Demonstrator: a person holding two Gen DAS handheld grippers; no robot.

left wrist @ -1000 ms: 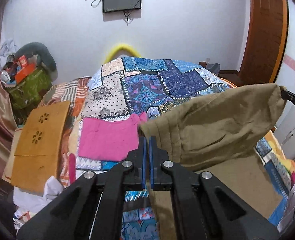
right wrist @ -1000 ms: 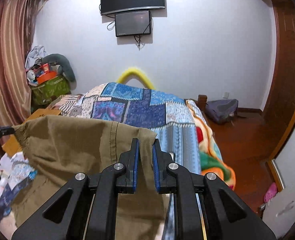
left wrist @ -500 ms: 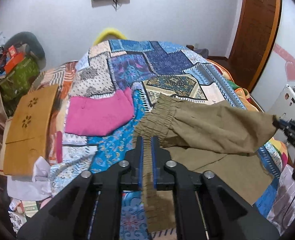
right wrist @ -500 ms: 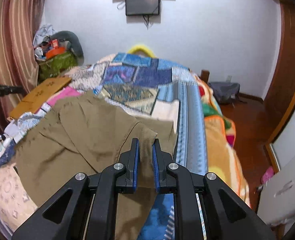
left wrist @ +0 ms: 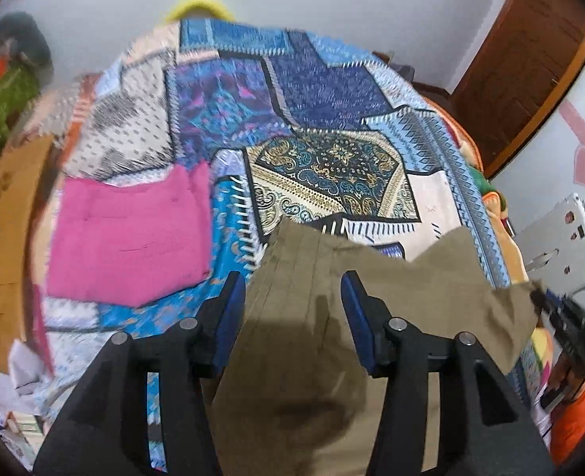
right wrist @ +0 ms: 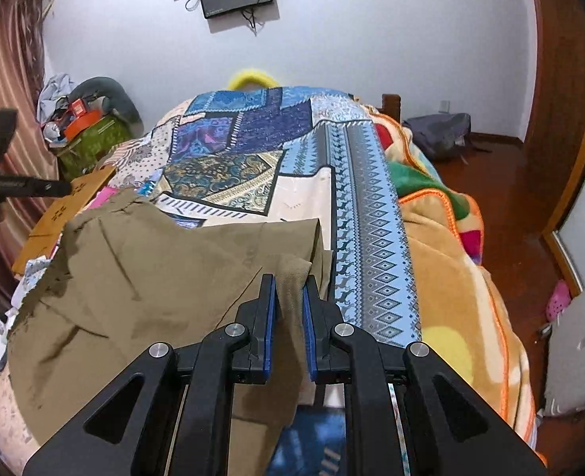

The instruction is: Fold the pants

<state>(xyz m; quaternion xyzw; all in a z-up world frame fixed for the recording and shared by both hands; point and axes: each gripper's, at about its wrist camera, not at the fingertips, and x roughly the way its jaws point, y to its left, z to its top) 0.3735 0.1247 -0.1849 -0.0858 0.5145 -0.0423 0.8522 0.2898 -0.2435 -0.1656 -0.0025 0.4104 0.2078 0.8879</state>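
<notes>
The khaki pants (left wrist: 312, 317) lie folded over on the patchwork bed (left wrist: 324, 119). My left gripper (left wrist: 294, 281) is open, its blue pads on either side of the elastic waistband end, which rests on the bed. My right gripper (right wrist: 288, 283) is shut on the other corner of the pants (right wrist: 153, 277) and holds it just above the quilt. The right gripper also shows at the right edge of the left wrist view (left wrist: 546, 299), still pinching the cloth.
A pink cloth (left wrist: 129, 234) lies on the bed left of the pants. A wooden board (left wrist: 2, 206) leans at the bed's left side. A green bag with clutter (right wrist: 90, 139) stands by the wall. An orange blanket (right wrist: 451, 269) covers the bed's right edge.
Both grippers came down and laid the pants onto the bed. My left gripper opened and let go of the waistband. The right gripper stays shut on its corner.
</notes>
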